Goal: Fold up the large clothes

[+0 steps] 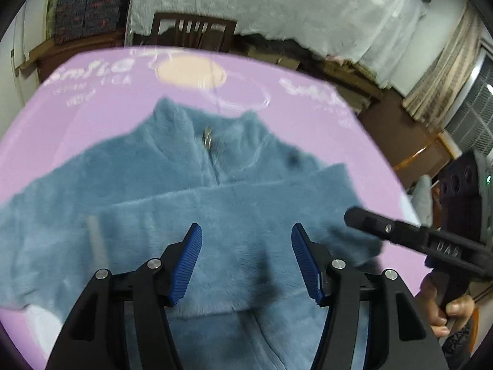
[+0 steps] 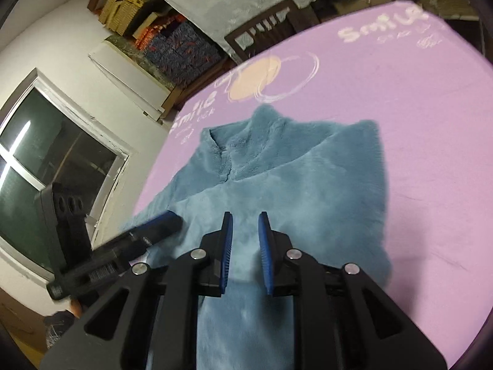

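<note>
A fluffy blue-grey zip-neck fleece jacket [image 1: 215, 215] lies on a pink bed sheet [image 1: 77, 117], collar at the far end, with a sleeve folded across its chest. My left gripper [image 1: 246, 234] is open and empty, just above the folded sleeve. My right gripper [image 2: 245, 220] hovers over the jacket [image 2: 292, 185], jaws a narrow gap apart with nothing between them. The right gripper also shows in the left wrist view [image 1: 354, 214] at the jacket's right edge. The left gripper shows blurred in the right wrist view [image 2: 166, 219] at the jacket's left side.
The pink sheet [image 2: 416, 123] carries white "Smile" lettering and a peach circle [image 1: 191, 72]. A dark wooden chair [image 1: 194, 30] stands beyond the bed's far edge. Boxes and stacked fabric sit against the wall, and a window [image 2: 46, 160] is at left.
</note>
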